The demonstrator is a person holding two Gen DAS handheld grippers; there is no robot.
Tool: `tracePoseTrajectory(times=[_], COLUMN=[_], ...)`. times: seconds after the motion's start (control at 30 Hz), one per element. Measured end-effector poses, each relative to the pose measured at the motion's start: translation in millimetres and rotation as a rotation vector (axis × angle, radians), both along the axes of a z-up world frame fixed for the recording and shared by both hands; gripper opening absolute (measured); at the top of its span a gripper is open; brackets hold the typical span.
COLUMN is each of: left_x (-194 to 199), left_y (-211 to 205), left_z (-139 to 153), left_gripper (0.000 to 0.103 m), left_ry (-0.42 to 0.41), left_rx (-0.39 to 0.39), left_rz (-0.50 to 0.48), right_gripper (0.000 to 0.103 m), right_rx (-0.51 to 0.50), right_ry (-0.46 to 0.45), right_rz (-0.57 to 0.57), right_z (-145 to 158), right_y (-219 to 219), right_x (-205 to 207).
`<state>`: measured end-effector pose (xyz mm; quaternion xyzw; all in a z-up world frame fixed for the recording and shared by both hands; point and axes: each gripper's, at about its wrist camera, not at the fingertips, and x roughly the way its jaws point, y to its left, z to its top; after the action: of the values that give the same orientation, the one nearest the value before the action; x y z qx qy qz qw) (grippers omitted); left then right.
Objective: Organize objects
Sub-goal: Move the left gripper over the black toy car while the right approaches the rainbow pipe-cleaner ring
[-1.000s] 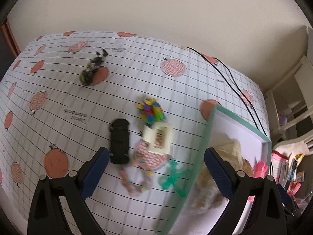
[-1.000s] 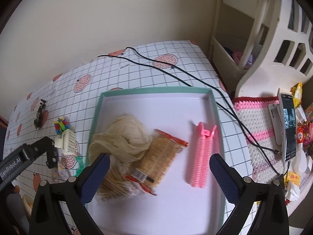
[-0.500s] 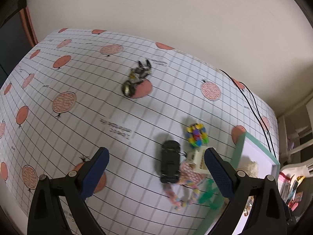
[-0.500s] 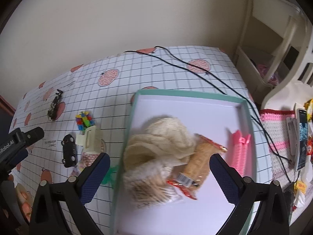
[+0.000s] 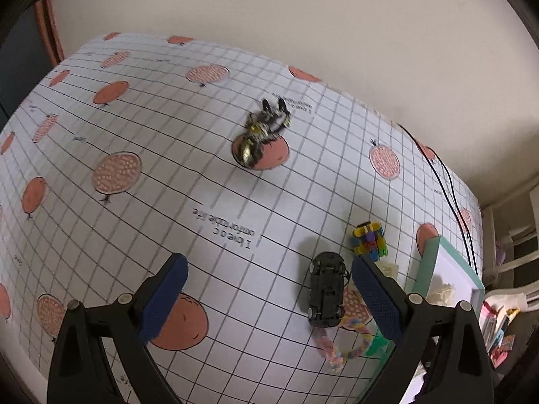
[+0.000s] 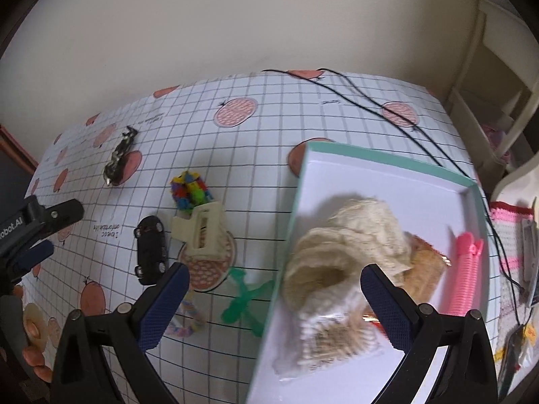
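My left gripper (image 5: 267,264) hangs open and empty over the strawberry-print tablecloth (image 5: 134,134). Just inside its right finger lies a black toy car (image 5: 326,289); a colourful block toy (image 5: 369,239) is beyond it. A dark metallic toy (image 5: 261,133) lies farther back. My right gripper (image 6: 273,276) is open and empty over the left rim of the green-edged white tray (image 6: 387,158). The tray holds a cream knit item (image 6: 353,235), a cracker packet (image 6: 424,269) and a pink comb (image 6: 466,269). Left of the tray lie a cream clip (image 6: 203,232), a green toy (image 6: 247,298) and a pastel loop (image 6: 185,320).
Black cables (image 6: 370,104) run across the table behind the tray. A pink crocheted mat (image 6: 508,235) with a phone lies at the far right, below a white shelf unit (image 6: 498,67). The wall closes the table's far edge. The left gripper (image 6: 33,232) shows at the left edge.
The left gripper has drawn back and to the left, so the toys and tray now sit at its right. The right gripper has shifted left from over the tray's middle to its left rim.
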<state>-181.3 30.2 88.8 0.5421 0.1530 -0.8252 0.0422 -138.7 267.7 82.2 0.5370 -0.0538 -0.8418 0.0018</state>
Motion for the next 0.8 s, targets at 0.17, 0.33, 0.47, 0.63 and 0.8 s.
tracePoseTrajectory(times=[0.17, 0.33, 0.47, 0.63, 0.8], left_x=[-4.7, -6.7, -9.0, -9.2, -10.4], left_y=[12.2, 26.0, 38.9, 51.1, 50.8], left_z=[-14.8, -33.2, -40.7, -48.6, -56.8], left_gripper=[0.098, 0.098, 0.098, 0.098, 0.098], left_ry=[-0.032, -0.082, -0.093, -0.108, -0.126], left_rx=[0.04, 0.036, 0.021, 0.017, 0.033], left_rz=[-0.068, -0.117, -0.162, -0.188, -0.173], right_gripper=[0.103, 0.103, 0.103, 0.103, 0.103], right_rx=[0.013, 0.016, 0.017, 0.01, 0.007], right_ry=[-0.02, -0.04, -0.043, -0.045, -0.048], right_rz=[0.032, 0.033, 0.034, 0.039, 0.048], right_z=[-7.8, -15.6, -19.7, -23.2, -25.0], right_y=[-12.1, -12.0, -9.3, -9.3, -10.0], right_x=[-2.3, -3.9, -5.6, -5.0, -5.3])
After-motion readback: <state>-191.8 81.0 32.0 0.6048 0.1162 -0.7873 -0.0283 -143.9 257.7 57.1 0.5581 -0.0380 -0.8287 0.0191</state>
